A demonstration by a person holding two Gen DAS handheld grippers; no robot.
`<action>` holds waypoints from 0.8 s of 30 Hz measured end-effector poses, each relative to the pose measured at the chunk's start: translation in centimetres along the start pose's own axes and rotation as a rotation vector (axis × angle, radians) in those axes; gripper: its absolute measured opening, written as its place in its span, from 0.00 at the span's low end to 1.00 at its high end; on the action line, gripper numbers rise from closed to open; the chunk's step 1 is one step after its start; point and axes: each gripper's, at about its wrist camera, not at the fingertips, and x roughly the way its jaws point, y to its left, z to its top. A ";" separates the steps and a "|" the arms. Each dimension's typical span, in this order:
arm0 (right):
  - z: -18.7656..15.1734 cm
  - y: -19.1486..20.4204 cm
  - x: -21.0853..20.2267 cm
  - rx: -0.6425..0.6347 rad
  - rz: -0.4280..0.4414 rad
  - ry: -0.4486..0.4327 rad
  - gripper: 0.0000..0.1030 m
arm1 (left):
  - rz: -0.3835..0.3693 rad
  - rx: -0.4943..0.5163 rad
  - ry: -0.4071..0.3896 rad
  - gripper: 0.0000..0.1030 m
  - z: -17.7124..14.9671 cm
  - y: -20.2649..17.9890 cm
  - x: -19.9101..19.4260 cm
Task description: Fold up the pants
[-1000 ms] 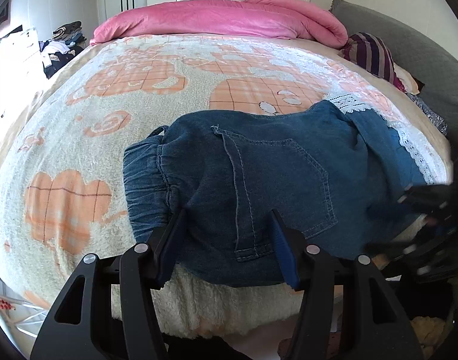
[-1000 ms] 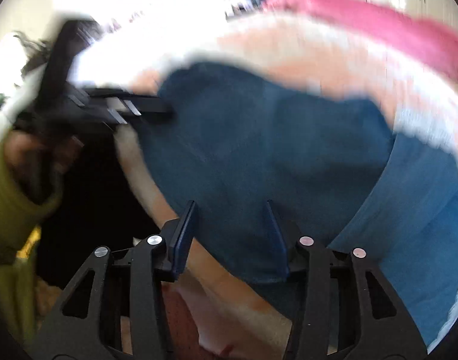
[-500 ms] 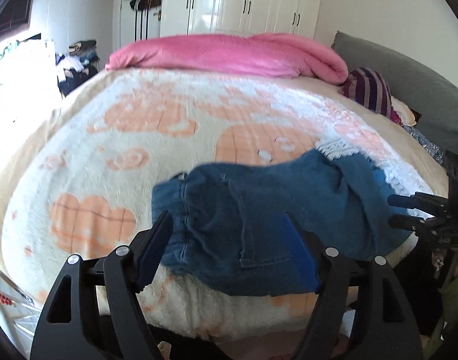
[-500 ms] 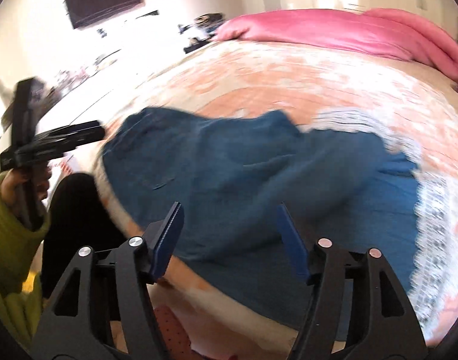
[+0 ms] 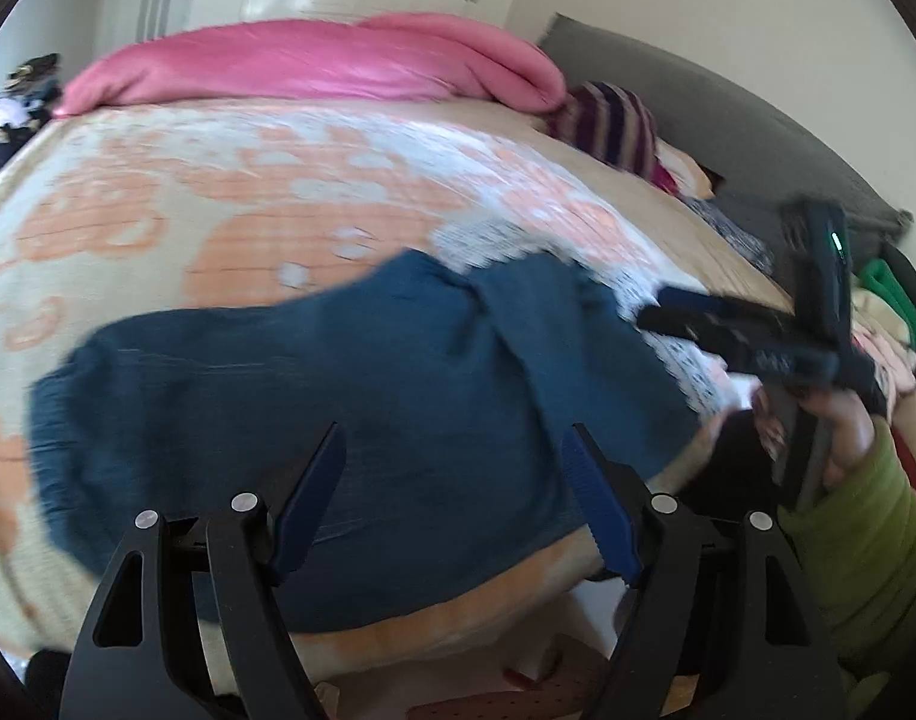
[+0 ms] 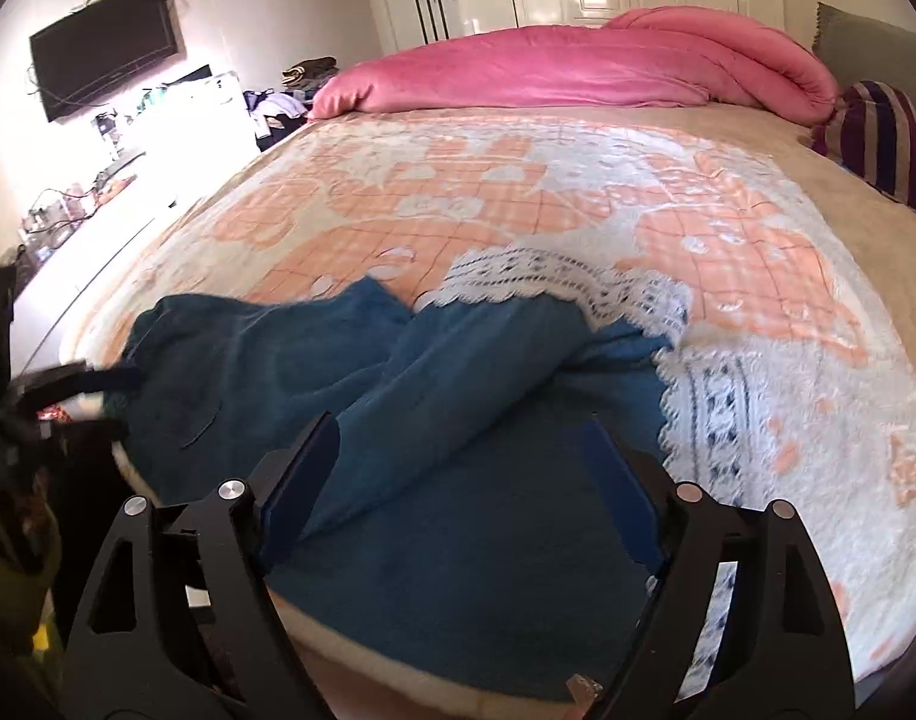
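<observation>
Dark blue denim pants (image 5: 362, 396) with white lace trim (image 6: 583, 288) lie bunched and folded over near the front edge of the bed (image 5: 230, 180). In the left wrist view my left gripper (image 5: 455, 468) hovers above the pants' near edge, open, with nothing between its blue pads. Off to the right, my right gripper (image 5: 652, 312) is held by a hand in a green sleeve. In the right wrist view the right gripper (image 6: 460, 450) hangs over the pants (image 6: 458, 396), its jaws still opening and clear of the cloth. My left gripper (image 6: 107, 390) shows blurred at the left.
A rolled pink duvet (image 6: 577, 66) lies across the far end of the bed. A striped pillow (image 5: 613, 120) and a grey headboard (image 5: 727, 120) are on the right. A TV (image 6: 101, 57) and a cluttered white cabinet (image 6: 110, 180) stand on the left, white wardrobes behind.
Both grippers let go of the pants, opened wider and drew back and upward. The pants dropped onto the blanket in a looser heap. The left wrist view swung to the right.
</observation>
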 end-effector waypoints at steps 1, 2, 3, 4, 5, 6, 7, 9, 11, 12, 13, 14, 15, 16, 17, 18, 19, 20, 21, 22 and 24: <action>0.4 0.0 0.3 -0.009 -0.004 0.001 0.76 | -0.027 0.002 0.018 0.71 -0.1 -0.4 0.8; 0.8 0.0 0.7 -0.019 -0.004 0.009 0.77 | -0.061 0.002 0.043 0.71 0.0 -1.0 1.8; 1.2 0.1 1.0 -0.026 -0.001 0.017 0.77 | -0.086 0.001 0.063 0.70 -0.1 -1.3 2.7; 1.6 0.2 1.3 -0.033 0.000 0.020 0.77 | -0.112 -0.004 0.086 0.70 -0.1 -1.6 3.5; 2.1 0.4 1.9 -0.043 0.008 0.025 0.77 | -0.138 -0.015 0.112 0.69 -0.2 -1.8 4.6; 2.4 0.5 2.3 -0.049 0.015 0.033 0.77 | -0.165 -0.029 0.135 0.67 -0.1 -1.9 5.6; 2.9 0.6 2.8 -0.053 0.015 0.040 0.77 | -0.187 -0.039 0.148 0.61 0.0 -2.0 6.5; 3.9 0.9 3.9 -0.073 0.011 0.052 0.77 | -0.208 -0.060 0.176 0.60 0.3 -2.2 8.3; 4.9 1.3 4.9 -0.093 0.005 0.058 0.77 | -0.228 -0.078 0.188 0.47 0.7 -2.2 9.5; 5.5 1.5 5.6 -0.103 0.005 0.068 0.77 | -0.230 -0.089 0.186 0.44 1.0 -2.2 10.1; 5.9 1.6 6.0 -0.106 -0.001 0.072 0.77 | -0.236 -0.096 0.184 0.42 1.2 -2.2 10.5; 6.3 1.7 6.6 -0.111 -0.004 0.078 0.77 | -0.247 -0.105 0.188 0.38 1.3 -2.3 11.0; 6.7 1.8 7.4 -0.119 -0.008 0.090 0.77 | -0.268 -0.117 0.193 0.34 1.3 -2.3 11.6; 6.9 1.9 8.0 -0.125 -0.015 0.099 0.77 | -0.283 -0.127 0.185 0.27 1.3 -2.4 11.8; 7.2 1.9 8.7 -0.132 -0.018 0.108 0.77 | -0.302 -0.131 0.175 0.24 1.2 -2.4 11.8; 7.5 2.0 9.5 -0.137 -0.027 0.123 0.77 | -0.327 -0.124 0.158 0.24 0.9 -2.6 11.8; 7.8 2.2 10.3 -0.146 -0.043 0.139 0.77 | -0.335 -0.115 0.148 0.22 0.7 -2.8 11.7; 8.1 2.4 11.1 -0.159 -0.045 0.157 0.77 | -0.345 -0.102 0.144 0.18 0.6 -2.9 11.8; 8.3 2.5 11.7 -0.167 -0.041 0.168 0.76 | -0.352 -0.087 0.142 0.17 0.4 -3.2 11.8; 8.5 2.7 12.4 -0.171 -0.037 0.181 0.71 | -0.352 -0.072 0.141 0.17 0.2 -3.4 11.8; 8.8 3.0 14.3 -0.187 -0.057 0.223 0.65 | -0.352 -0.047 0.134 0.17 0.1 -3.6 11.7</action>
